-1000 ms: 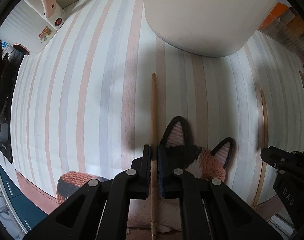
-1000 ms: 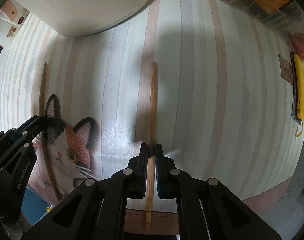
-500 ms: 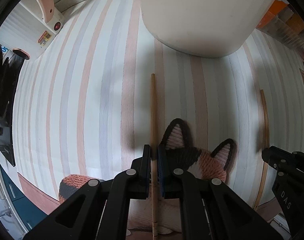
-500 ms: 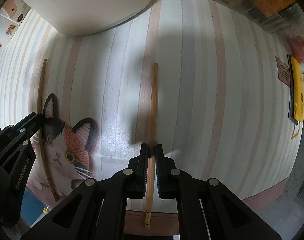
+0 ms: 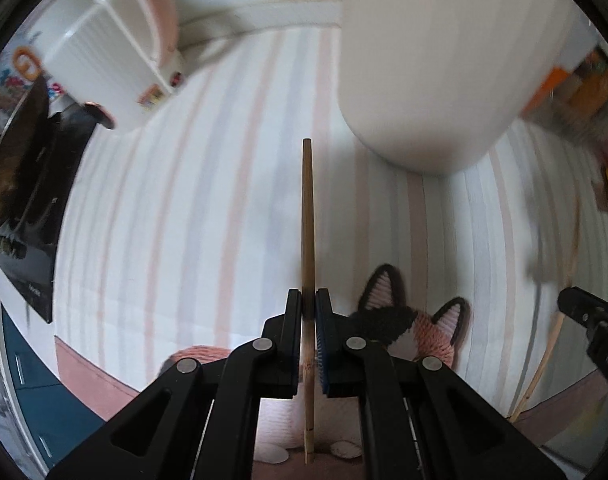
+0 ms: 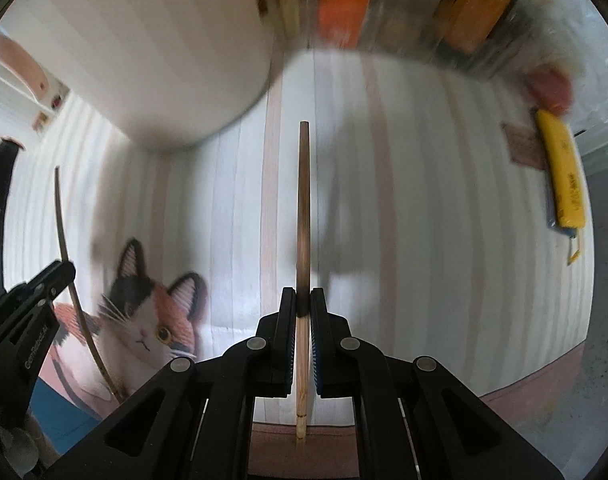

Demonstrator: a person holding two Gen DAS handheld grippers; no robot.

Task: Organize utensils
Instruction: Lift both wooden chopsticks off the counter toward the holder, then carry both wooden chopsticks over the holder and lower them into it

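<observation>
Left wrist: my left gripper [image 5: 309, 304] pinches a chopstick [image 5: 307, 216], raised above the striped cloth [image 5: 164, 220]; next, the white holder [image 5: 100, 60].

Right wrist: my right gripper [image 6: 303, 304] clamps the second chopstick [image 6: 303, 208], likewise raised for carrying.

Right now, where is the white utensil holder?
In the left wrist view the holder sits top left, far from the chopstick in the left hand-held gripper.

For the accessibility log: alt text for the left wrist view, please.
The left hand-held gripper is shut on a thin wooden chopstick above a pastel striped tablecloth, with a large cream cylindrical container ahead and a white slotted utensil caddy at upper left.
</observation>
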